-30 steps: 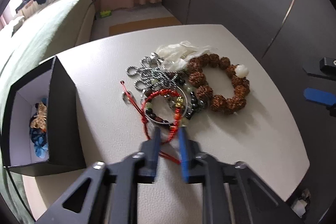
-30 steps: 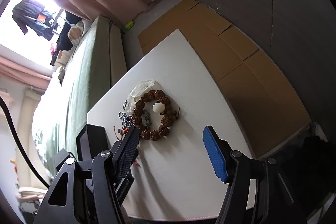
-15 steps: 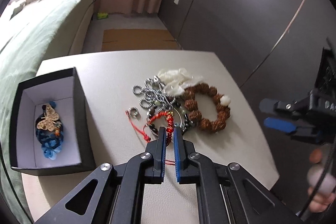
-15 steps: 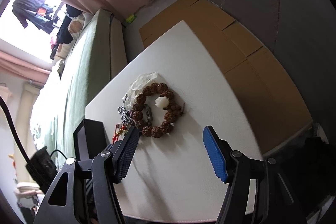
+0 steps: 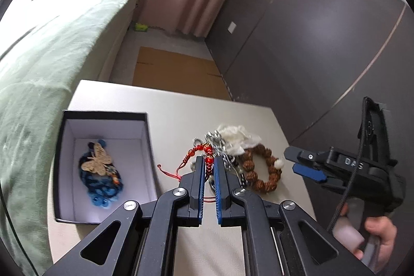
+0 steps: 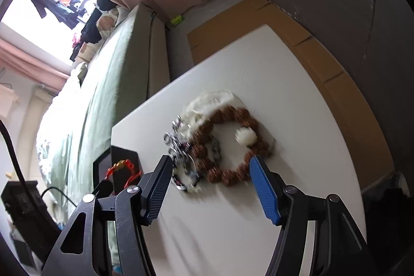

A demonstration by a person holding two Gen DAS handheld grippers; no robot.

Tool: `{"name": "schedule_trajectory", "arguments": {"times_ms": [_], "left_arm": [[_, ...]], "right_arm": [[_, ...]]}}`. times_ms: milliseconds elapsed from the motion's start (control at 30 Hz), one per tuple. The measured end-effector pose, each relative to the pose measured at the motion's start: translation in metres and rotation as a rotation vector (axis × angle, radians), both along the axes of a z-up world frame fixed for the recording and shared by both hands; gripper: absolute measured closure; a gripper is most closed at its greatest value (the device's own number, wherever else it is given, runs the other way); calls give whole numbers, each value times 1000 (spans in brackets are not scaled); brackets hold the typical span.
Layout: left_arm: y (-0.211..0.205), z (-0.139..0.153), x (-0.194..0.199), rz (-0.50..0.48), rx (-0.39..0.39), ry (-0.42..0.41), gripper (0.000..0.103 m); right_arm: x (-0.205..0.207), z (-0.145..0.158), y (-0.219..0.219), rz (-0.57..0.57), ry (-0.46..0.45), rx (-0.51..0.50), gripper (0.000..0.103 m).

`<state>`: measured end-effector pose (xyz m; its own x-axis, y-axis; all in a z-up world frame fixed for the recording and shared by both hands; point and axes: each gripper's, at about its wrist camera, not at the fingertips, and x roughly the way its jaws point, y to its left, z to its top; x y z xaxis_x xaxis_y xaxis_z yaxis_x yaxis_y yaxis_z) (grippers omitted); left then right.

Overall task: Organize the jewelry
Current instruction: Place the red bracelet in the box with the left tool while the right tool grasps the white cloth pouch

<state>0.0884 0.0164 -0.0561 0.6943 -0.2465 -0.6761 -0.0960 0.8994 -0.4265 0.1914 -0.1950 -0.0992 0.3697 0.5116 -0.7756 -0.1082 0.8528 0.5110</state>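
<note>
My left gripper (image 5: pixel 208 159) is shut on a red beaded cord bracelet (image 5: pixel 199 147), which hangs lifted off the white table (image 5: pixel 181 107); its red cord trails down to the left. The pile beneath holds a silver chain (image 5: pixel 225 154), a white piece (image 5: pixel 239 137) and a brown bead bracelet (image 5: pixel 261 168). My right gripper (image 6: pixel 211 167) is open, low over the brown bead bracelet (image 6: pixel 222 177) and beside the silver chain (image 6: pixel 176 144). The red bracelet (image 6: pixel 121 164) also shows at the left of the right wrist view.
A black box (image 5: pixel 103 117) with a white inside stands left of the pile and holds a blue piece with a tan butterfly (image 5: pixel 99 170). A hand (image 5: pixel 377 232) holds the right gripper (image 5: pixel 308 166). A green bed (image 5: pixel 51 56) runs along the table's left side.
The left gripper has risen and swung left, pulling the red bracelet up out of the pile. The right gripper has come closer to the brown bead bracelet.
</note>
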Motion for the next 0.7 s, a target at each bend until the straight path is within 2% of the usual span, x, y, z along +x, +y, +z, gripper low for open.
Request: {"name": "schedule_trajectory", "arguments": {"times_ms": [133, 333, 533, 700], "left_arm": [[17, 7, -5, 31, -22, -25, 96], [42, 11, -8, 87, -55, -43, 96], [65, 6, -12, 152, -69, -32, 96], [78, 1, -11, 186, -109, -22, 96]], "right_arm": [[10, 8, 10, 3, -45, -23, 40], [33, 9, 24, -1, -45, -73, 40], [51, -9, 39, -1, -34, -167, 42], [56, -24, 49, 8, -35, -227, 43]]}}
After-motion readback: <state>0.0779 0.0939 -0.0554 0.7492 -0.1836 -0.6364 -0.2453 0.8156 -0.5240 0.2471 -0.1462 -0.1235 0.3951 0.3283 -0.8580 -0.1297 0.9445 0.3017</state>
